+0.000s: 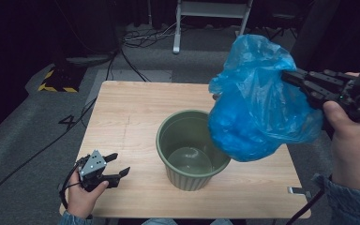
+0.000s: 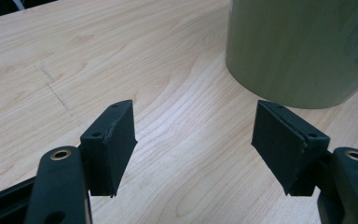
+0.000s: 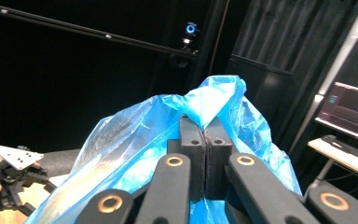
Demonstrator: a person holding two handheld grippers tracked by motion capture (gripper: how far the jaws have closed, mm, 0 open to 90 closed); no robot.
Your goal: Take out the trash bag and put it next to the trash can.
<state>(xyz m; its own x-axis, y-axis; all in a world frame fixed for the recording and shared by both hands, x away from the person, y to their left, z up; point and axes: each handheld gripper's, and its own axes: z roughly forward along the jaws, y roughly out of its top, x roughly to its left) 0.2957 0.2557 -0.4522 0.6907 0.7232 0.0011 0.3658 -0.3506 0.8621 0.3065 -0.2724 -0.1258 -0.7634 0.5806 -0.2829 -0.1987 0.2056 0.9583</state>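
One blue plastic bag (image 1: 258, 108), one green ribbed pot (image 1: 192, 149) and two grippers are in use at one wooden table (image 1: 122, 112).

The right gripper (image 1: 290, 77) has its jaws pressed together on a fold of the bag's thin film; in the right gripper view the two jaws meet with blue plastic (image 3: 158, 126) pinched between them and billowing out on both sides and beyond their tips. In the high view the bag hangs in the air from those jaws, bulging below and ahead of them, its lower part over the near-right rim of the pot without clearly touching it. The bag looks puffed out; what it holds, if anything, cannot be told through the film.

The pot stands upright on the table, ahead of the left gripper (image 1: 117, 169) and just off to one side of its jaws. Its inside is bare down to a glossy bottom.

The left gripper's jaws stand wide apart with nothing between them, only bare table. In the left gripper view the pot's wall (image 2: 303, 46) rises just beyond the tip of the one jaw, apart from it.
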